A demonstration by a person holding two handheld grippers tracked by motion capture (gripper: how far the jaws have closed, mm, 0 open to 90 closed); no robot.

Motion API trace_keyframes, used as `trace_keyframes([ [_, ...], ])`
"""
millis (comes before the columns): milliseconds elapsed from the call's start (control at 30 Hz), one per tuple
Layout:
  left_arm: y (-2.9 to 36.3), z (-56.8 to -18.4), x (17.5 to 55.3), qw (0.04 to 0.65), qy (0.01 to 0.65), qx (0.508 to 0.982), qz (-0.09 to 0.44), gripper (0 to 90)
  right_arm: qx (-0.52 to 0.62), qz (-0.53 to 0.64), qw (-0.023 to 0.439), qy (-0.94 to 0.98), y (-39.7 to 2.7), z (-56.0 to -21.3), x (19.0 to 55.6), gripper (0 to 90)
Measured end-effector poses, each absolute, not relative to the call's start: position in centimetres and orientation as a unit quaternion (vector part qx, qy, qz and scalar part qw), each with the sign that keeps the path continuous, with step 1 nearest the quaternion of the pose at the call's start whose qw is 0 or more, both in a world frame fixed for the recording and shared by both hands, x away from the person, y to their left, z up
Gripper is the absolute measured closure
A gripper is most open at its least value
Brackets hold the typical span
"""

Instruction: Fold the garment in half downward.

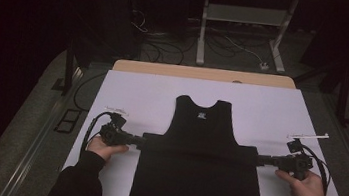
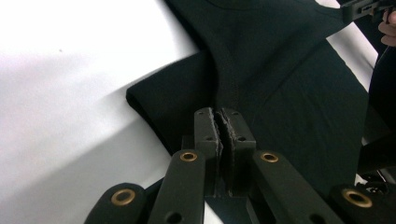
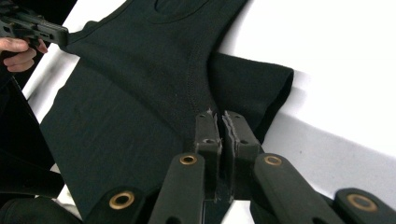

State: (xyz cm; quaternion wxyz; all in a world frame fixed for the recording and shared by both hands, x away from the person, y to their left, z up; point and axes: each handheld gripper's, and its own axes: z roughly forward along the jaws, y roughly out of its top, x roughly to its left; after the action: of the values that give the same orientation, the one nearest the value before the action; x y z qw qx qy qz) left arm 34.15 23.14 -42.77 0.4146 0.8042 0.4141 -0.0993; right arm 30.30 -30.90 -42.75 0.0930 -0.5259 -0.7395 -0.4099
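A black sleeveless shirt (image 1: 200,156) is lying flat on the white table cover (image 1: 152,95) while the left gripper (image 1: 139,140) and the right gripper (image 1: 259,160) are each pinching it at an armhole seam — jaws clamped tight on the fabric, one at either side.

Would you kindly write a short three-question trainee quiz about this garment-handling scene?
1. True or false: the black garment lies on a white table cover.
2. The left gripper is: A open above the cloth, B shut on the garment, C holding a cable.
3. Where does the right gripper grip the garment?

Key: 1 true. 2 B. 3 At its side edge, by the sleeve fold.
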Motion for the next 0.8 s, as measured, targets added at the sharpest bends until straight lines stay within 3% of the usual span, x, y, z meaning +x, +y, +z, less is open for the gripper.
trace_keyframes([
  [567,22.3,-43.5,33.6,0.375,0.402,0.830,-0.092,82.0,-0.521,-0.373,0.094,-0.762,-30.0,-43.5,29.7,83.3],
  [667,22.2,-43.5,33.6,0.368,0.406,0.833,-0.082,77.5,-0.528,-0.372,0.097,-0.757,-29.9,-43.6,29.7,81.8],
  [800,21.9,-43.1,33.4,0.369,0.399,0.837,-0.067,59.7,-0.524,-0.378,0.080,-0.759,-29.9,-43.3,29.5,75.1],
])
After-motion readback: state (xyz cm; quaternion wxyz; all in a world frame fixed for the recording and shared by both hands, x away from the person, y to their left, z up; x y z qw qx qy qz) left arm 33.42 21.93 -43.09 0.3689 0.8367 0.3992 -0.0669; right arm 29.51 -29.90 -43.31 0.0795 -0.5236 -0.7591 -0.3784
